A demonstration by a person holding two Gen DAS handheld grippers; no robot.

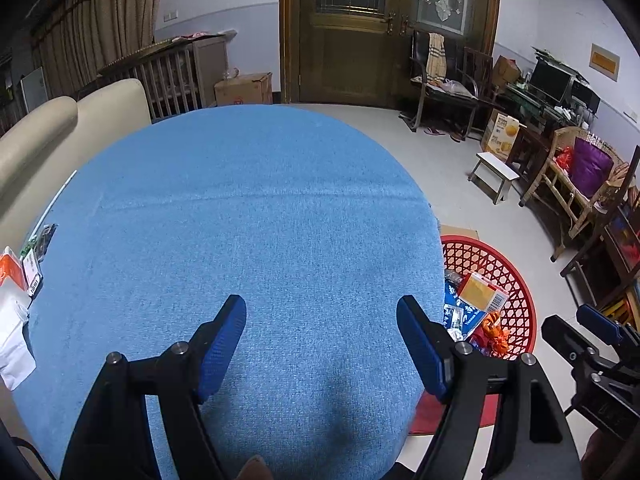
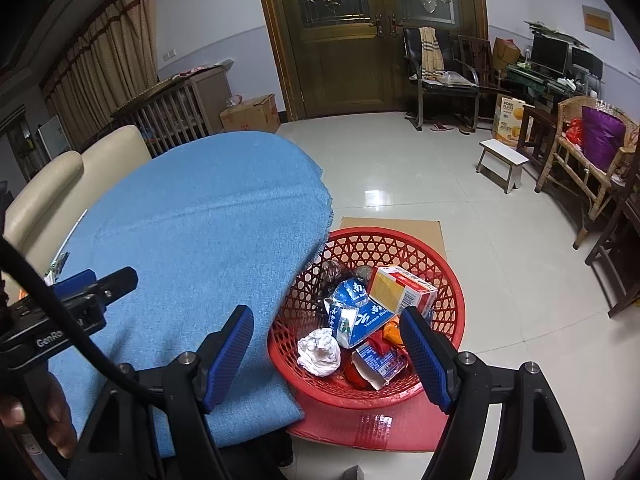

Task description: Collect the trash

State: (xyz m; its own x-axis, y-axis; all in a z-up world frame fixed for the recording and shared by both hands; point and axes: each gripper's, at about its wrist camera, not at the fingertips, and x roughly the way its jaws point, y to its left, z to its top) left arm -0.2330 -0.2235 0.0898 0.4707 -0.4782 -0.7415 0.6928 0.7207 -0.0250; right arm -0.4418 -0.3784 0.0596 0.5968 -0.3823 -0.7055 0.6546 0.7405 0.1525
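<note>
Hanging with fingers spread and nothing between them: left gripper (image 1: pixel 321 344) over the near part of the blue cloth-covered table (image 1: pixel 240 200), right gripper (image 2: pixel 327 350) over the red basket (image 2: pixel 448 280) on the floor at the table's right edge. Basket contents: crumpled white tissue (image 2: pixel 319 351), blue packet (image 2: pixel 354 312), yellow-and-red carton (image 2: pixel 400 289). Further wrappers (image 1: pixel 16 280) lie at the table's left edge.

A lived-in room seen past our blue-covered worktop (image 1: pixel 248 208)

Ahead of us stands a wooden double door (image 1: pixel 384 28) with leaded glass, set in pale lilac walls. Tan curtains (image 1: pixel 96 24) hang left, above a cream sofa (image 1: pixel 60 132) and a slatted crib (image 1: pixel 172 72). On the glossy tiled floor (image 2: pixel 400 168) sit a cardboard box (image 1: pixel 244 88), a black chair (image 2: pixel 436 68), a small white stool (image 2: pixel 502 160) and a wicker chair (image 2: pixel 588 148) with a purple cushion (image 2: pixel 602 136).
</note>
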